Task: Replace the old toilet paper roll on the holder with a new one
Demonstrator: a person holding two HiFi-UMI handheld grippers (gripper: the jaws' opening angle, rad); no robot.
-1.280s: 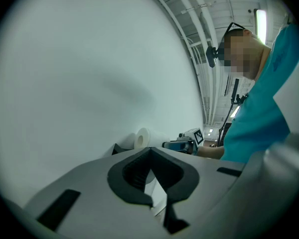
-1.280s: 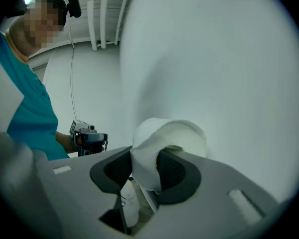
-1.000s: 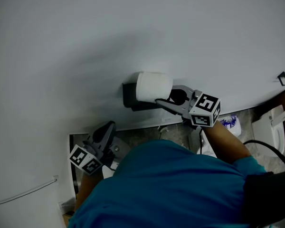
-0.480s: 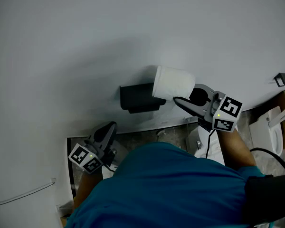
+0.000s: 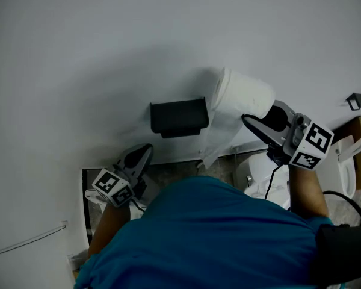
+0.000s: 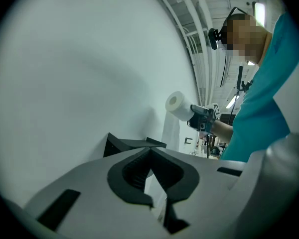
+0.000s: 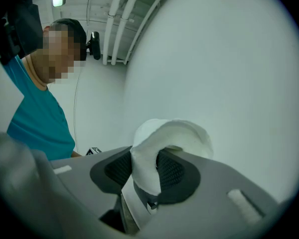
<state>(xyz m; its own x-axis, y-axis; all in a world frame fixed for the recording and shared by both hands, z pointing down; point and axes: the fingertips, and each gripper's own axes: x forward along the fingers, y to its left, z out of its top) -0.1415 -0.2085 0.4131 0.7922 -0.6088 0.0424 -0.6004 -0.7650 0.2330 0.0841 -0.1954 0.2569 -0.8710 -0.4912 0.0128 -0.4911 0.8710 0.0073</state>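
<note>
1. Grey and low, nearest the person's teal shirt (image 5: pixel 216 233), the left gripper (image 5: pixel 141 155) sits below the holder. Its jaws are pressed together with nothing between them, and it has no part in the work at present.
2. Further out on the other side, the right gripper (image 5: pixel 253 122) points roughly level toward the wall. Its jaws are clamped on the toilet paper roll (image 5: pixel 243 95). In the right gripper view the soft white wall of the roll (image 7: pixel 174 133) is squeezed and buckled between the dark ribbed pads (image 7: pixel 172 171).
3. The roll hangs in the air up and to the right of the holder, close to it but free of it. A loose tail of paper (image 5: pixel 219 140) drops from the roll past the holder's right end. I cannot tell whether the tail brushes the holder.
4. Against the pale wall (image 5: pixel 108 41), the black holder (image 5: pixel 179 116) carries no roll.
5. I judge the swap to be at its midpoint, with the holder bare and the only roll in view in the right jaws. The pictures do not settle whether this is the old roll leaving or the new one arriving.
6. If it is the old roll, the next move calls for carrying it well clear, setting it down, and minding the trailing tail. If it is the new one, its core must be lined up with the holder's open end and slid on level. The free left gripper could steady it.
</note>
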